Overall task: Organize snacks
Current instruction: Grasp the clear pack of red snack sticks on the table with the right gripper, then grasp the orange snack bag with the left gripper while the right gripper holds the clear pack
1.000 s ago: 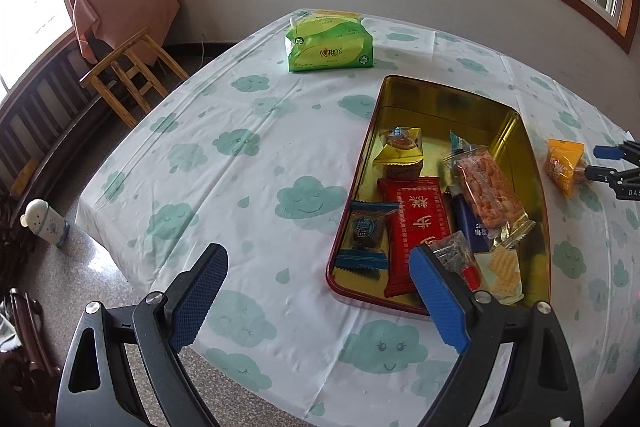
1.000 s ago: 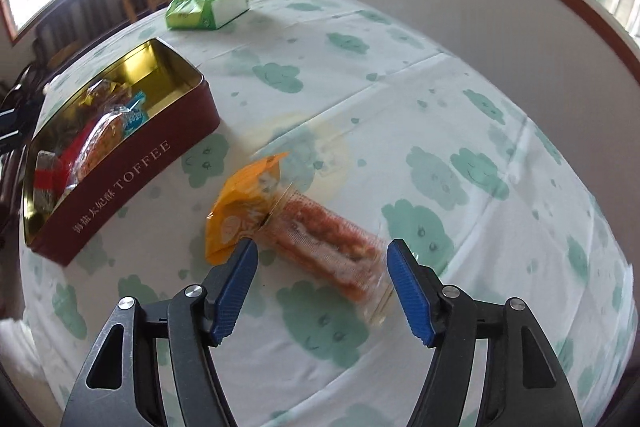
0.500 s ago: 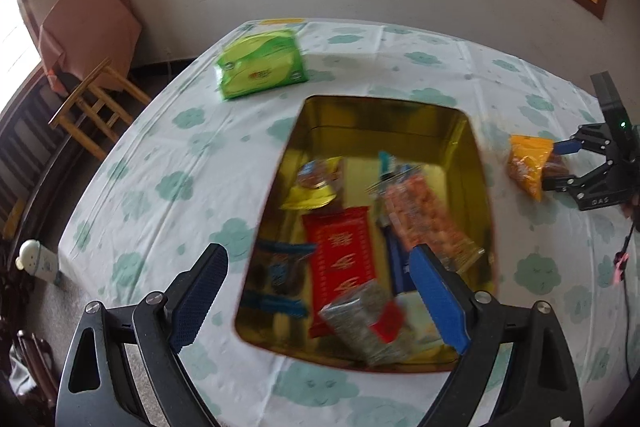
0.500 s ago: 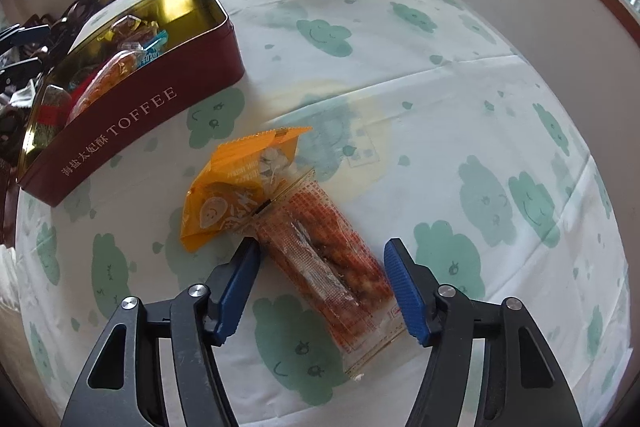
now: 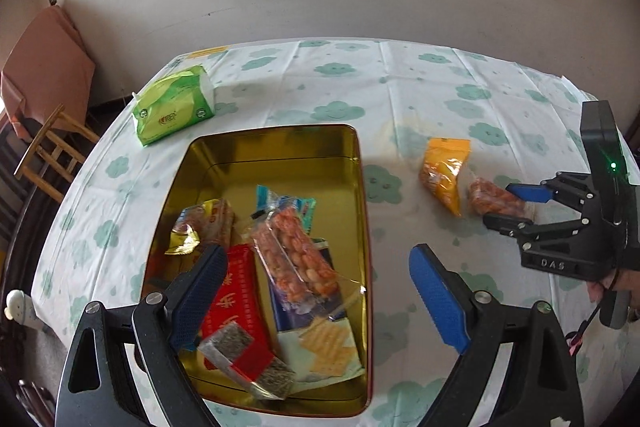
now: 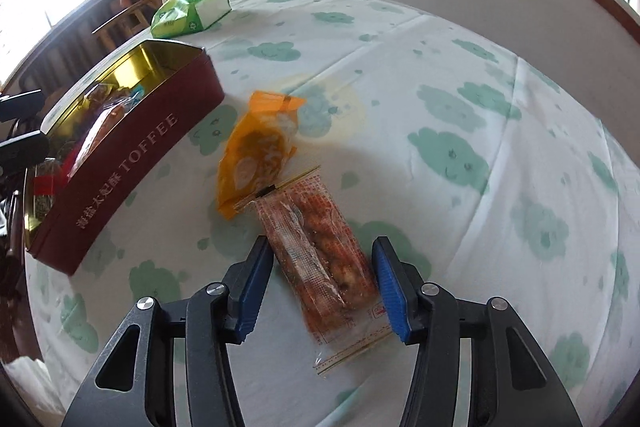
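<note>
A red toffee tin (image 5: 362, 187) with a gold inside holds several wrapped snacks; it also shows in the right wrist view (image 6: 132, 163). On the cloth to its right lie an orange packet (image 5: 444, 173) (image 6: 260, 151) and a clear packet of orange-red snacks (image 6: 320, 247) (image 5: 494, 197). My right gripper (image 6: 320, 283) is open, its fingers astride the clear packet, low over the table. My left gripper (image 5: 316, 299) is open and empty above the tin's near right part.
A green tissue pack (image 5: 174, 105) lies at the table's far left. The round table has a white cloth with green clouds (image 5: 400, 87). A wooden chair (image 5: 52, 147) stands beyond the left edge. The wall and window are behind.
My left gripper has swung right, over the tin. My right gripper has moved forward and its fingers now straddle the clear packet, a bit narrower than before.
</note>
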`<state>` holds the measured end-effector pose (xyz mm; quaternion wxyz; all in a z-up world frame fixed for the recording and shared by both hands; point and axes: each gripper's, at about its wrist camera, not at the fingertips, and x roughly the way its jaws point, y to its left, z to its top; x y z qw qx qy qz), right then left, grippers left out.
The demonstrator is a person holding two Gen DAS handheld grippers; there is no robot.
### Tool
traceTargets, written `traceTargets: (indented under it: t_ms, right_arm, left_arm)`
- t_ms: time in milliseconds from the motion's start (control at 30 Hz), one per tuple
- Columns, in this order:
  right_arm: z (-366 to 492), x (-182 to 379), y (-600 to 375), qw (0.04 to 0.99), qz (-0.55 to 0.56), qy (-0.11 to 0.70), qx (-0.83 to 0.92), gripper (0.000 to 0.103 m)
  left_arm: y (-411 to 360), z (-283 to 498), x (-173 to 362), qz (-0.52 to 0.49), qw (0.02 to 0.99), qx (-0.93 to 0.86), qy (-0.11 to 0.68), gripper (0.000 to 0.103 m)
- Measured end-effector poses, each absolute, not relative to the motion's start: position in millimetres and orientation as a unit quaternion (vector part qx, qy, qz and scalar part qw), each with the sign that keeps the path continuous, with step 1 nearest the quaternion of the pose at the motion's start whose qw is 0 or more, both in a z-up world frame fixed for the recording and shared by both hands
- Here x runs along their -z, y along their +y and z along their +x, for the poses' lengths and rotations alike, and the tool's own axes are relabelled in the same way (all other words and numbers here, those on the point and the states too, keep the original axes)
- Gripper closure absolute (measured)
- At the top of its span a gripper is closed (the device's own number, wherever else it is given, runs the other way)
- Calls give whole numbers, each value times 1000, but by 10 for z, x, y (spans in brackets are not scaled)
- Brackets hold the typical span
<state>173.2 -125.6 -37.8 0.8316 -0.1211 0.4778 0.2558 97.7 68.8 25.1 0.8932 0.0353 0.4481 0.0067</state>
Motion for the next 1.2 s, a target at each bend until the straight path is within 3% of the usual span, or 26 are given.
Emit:
traceTargets:
  t_ms: [400,567,933,1200]
  right_arm:
    - [1725,404,-1166,834,-144,463,-263,50]
    - [1604,410,-1204,851,-145,444,-241,65]
    - [1407,411,-2132,896,-73,435,-49,65]
    - [1351,413,-2387,904,-58,423,28,65]
  left_arm:
    - [606,918,-148,41,890,-4,455,13]
    - [476,990,-88,48,888,7,457,13]
    - [28,1267,4,44,885,48,462,13]
    - [-127,1476,156,40,876,51,478,22]
